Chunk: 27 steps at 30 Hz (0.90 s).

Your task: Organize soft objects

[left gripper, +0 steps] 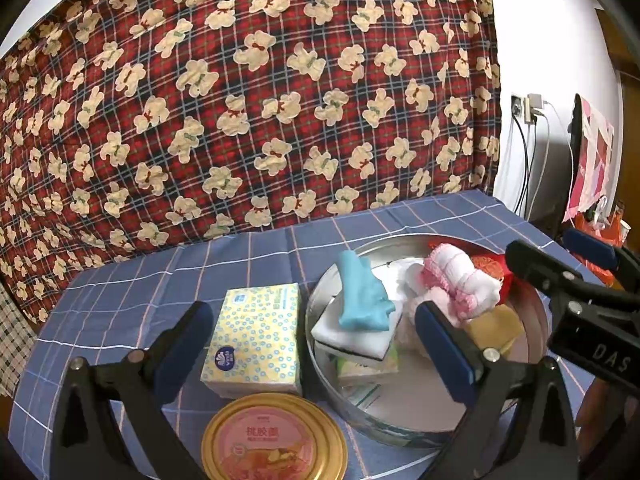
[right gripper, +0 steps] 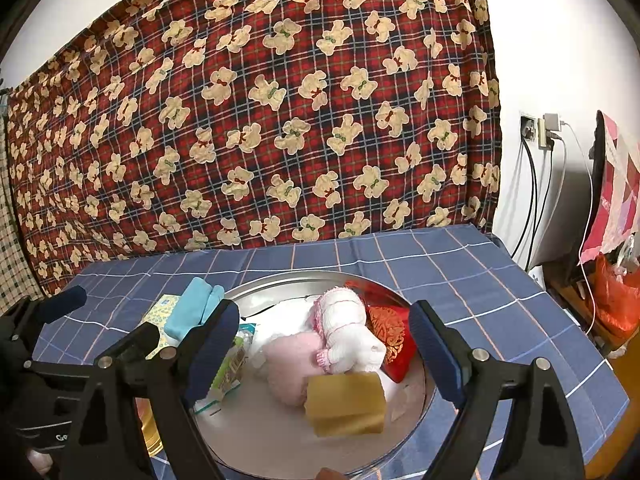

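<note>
The left gripper [left gripper: 312,344] hangs with jaws wide apart and nothing between the pads. The right gripper [right gripper: 324,344] does likewise, jaws spread, pads pressing on nothing.

The round metal tray [left gripper: 534,320] sits on the blue checked cloth [left gripper: 132,292]. It already holds most of the soft items. In the left wrist view, a tissue pack [left gripper: 254,338] lies outside the tray, just beside its rim at 9 o'clock. A yellow tin lid [left gripper: 274,440] lies at 6 o'clock of the pack.

Inside the tray, as the right wrist view shows it:
- a yellow sponge [right gripper: 346,404] near the 6 o'clock rim;
- a pink cloth [right gripper: 288,360] touching the sponge at its 10 o'clock;
- a white-and-pink knit roll [right gripper: 348,328] resting on the pink cloth;
- a red pouch [right gripper: 390,336] at 3 o'clock of the roll.

A blue towel [left gripper: 362,296] lies on a white sponge [left gripper: 352,334] by the tray's 9 o'clock rim in the left wrist view.

Handling, by judgement: the tissue pack is the likely next item. It is light and yielding, with a smooth wrapper that may slip. Grip across its two long sides at mid-length, with moderate closure, so the pack dents but does not squirt out. The sponges compress readily; grip them through the middle of the block. The cloth items sag; take them at the bulk, not by an edge.
</note>
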Each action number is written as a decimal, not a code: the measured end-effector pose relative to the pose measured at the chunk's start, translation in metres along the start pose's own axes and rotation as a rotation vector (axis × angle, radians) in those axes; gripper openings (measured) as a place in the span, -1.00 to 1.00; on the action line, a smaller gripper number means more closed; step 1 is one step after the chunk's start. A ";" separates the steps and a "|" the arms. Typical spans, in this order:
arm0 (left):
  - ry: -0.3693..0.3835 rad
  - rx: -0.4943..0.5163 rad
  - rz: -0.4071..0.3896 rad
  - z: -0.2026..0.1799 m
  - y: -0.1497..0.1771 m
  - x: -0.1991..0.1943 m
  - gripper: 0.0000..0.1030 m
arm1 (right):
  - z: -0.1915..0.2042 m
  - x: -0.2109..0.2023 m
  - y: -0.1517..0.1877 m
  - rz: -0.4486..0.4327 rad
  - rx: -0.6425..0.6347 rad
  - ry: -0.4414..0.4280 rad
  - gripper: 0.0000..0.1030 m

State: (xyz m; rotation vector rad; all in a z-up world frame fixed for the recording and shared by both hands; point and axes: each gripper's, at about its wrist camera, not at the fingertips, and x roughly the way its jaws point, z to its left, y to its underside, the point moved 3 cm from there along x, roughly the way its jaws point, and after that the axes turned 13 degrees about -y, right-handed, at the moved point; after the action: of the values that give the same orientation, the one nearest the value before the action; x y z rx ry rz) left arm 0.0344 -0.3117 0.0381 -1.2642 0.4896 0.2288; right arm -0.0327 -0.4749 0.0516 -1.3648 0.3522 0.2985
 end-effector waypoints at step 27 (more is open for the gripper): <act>0.020 -0.001 0.044 -0.002 0.005 0.008 0.99 | 0.003 0.000 0.001 -0.002 -0.002 0.000 0.72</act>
State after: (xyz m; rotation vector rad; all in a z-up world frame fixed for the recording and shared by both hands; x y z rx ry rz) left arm 0.0386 -0.3130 0.0298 -1.2583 0.5343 0.2535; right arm -0.0331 -0.4713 0.0515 -1.3672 0.3507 0.2969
